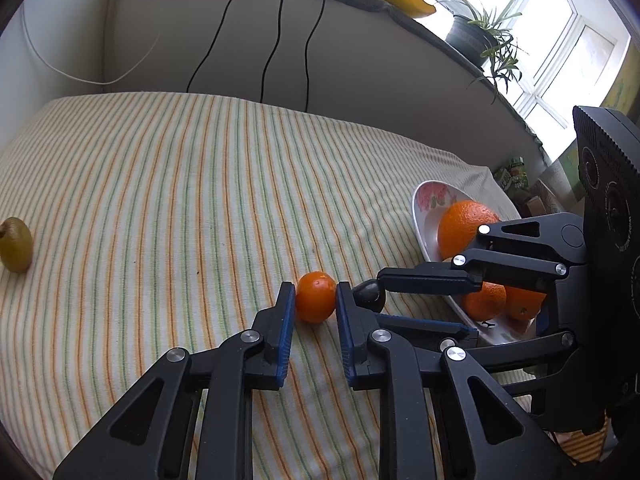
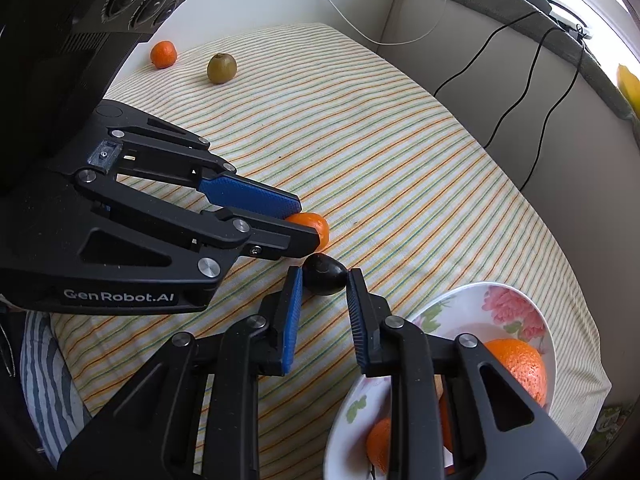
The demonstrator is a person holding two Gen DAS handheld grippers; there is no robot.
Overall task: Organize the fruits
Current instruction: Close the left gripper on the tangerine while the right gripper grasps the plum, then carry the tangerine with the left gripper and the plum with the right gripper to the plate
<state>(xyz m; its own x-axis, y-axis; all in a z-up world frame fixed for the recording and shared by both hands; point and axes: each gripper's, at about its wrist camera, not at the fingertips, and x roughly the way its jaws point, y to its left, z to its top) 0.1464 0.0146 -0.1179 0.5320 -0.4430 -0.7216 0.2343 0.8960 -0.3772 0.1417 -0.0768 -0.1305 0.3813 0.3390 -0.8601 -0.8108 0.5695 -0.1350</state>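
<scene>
Orange fruits already fill the floral plate (image 2: 532,312), while the left hand-held gripper (image 1: 316,300) clamps a mandarin (image 1: 316,297), the right hand-held gripper (image 2: 325,280) a dark fruit (image 2: 325,274), and a kiwi (image 2: 221,68) awaits collection.

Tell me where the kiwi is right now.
The kiwi lies on the striped cloth at the far end in the right wrist view, beside a loose mandarin; in the left wrist view it sits at the far left edge.
</scene>
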